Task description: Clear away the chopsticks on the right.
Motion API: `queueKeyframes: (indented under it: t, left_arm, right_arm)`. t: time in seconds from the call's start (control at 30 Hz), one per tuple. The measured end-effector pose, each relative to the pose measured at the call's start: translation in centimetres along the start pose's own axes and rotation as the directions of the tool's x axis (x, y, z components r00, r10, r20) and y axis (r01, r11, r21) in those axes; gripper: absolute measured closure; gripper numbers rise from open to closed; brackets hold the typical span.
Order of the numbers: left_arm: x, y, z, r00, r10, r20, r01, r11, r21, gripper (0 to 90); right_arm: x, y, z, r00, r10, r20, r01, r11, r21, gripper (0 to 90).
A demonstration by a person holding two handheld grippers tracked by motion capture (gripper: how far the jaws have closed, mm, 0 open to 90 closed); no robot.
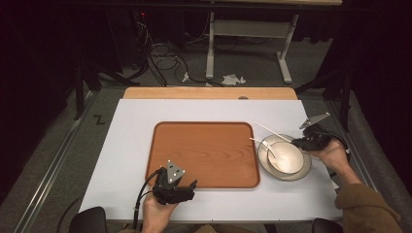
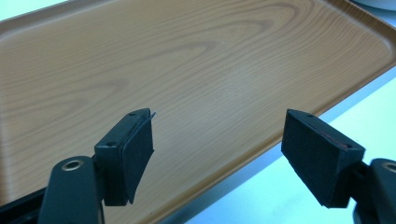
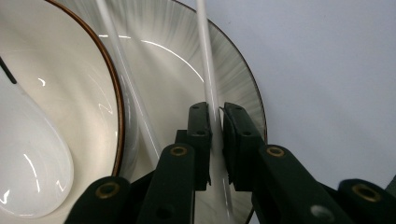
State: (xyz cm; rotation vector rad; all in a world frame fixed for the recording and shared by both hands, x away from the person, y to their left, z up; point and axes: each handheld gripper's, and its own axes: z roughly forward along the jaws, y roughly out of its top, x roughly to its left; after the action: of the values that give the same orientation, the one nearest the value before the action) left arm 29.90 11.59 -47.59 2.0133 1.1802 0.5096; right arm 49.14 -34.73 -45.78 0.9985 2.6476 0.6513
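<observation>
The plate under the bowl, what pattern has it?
Fine grey streaks running out to a dark rim on the plate; clearest in the right gripper view.

Two black hand-held grippers, one olive-brown sleeve

Left gripper [image 1: 176,187]: grey three-cornered plate with pale dots on top, black cable trailing, felt-like pads [image 2: 136,151] on its jaws. Right gripper [image 3: 216,133]: black linked arms with brass-coloured rivets, grey plate. Sleeve [image 1: 367,208] on the right forearm.

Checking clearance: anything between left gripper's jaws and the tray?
Nothing: left gripper hangs open, jaws empty, over the bare wooden tray near its edge, per left gripper view.
</observation>
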Motion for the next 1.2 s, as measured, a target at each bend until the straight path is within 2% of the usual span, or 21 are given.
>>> queueKeyframes:
  t: [0.13, 0.33, 0.57, 0.67, 0.83, 0.93, 1.07, 1.2]
  left_arm:
    - [0.0, 0.0, 0.0, 1.0, 0.003, 0.001, -0.003, 1.0, 0.003, 25.0]
    - [-0.1, 0.1, 0.1, 0.9999, 0.006, 0.008, -0.006, 1.0, 0.004, 25.0]
    - [-0.2, 0.3, 0.4, 0.9995, 0.022, 0.024, -0.022, 0.9997, 0.01, 25.0]
    - [-0.4, 0.5, 0.6, 0.9989, 0.029, 0.036, -0.029, 0.9995, 0.009, 25.0]
    - [-0.6, 1.0, 1.0, 0.9968, 0.05, 0.062, -0.051, 0.9987, 0.007, 25.0]
    - [-0.8, 1.3, 1.4, 0.9949, 0.062, 0.08, -0.063, 0.998, 0.007, 25.0]
    - [-1.1, 1.7, 1.9, 0.9912, 0.081, 0.105, -0.082, 0.9967, 0.005, 25.0]
    - [-1.3, 1.9, 2.3, 0.9883, 0.093, 0.121, -0.094, 0.9955, 0.006, 25.0]
  right_arm:
    - [0.0, -0.1, 0.0, 0.9999, 0.01, -0.003, -0.01, 1.0, -0.009, 84.8]
    - [0.0, -0.5, -0.1, 0.9997, 0.005, 0.023, -0.005, 1.0, -0.026, 85.4]
    - [0.2, -1.3, -1.4, 0.9967, 0.052, 0.063, -0.047, 0.996, -0.079, 85.5]
    - [0.5, -1.7, -2.2, 0.9942, 0.079, 0.072, -0.071, 0.99, -0.119, 85.5]
    - [1.7, -2.3, -4.0, 0.9891, 0.12, 0.085, -0.104, 0.979, -0.175, 85.6]
    - [2.5, -2.6, -4.8, 0.9858, 0.13, 0.106, -0.108, 0.976, -0.188, 85.5]
    - [3.7, -3.1, -5.8, 0.9772, 0.168, 0.129, -0.139, 0.968, -0.209, 85.5]
    - [5.3, -3.3, -6.7, 0.9753, 0.173, 0.137, -0.136, 0.961, -0.242, 85.5]
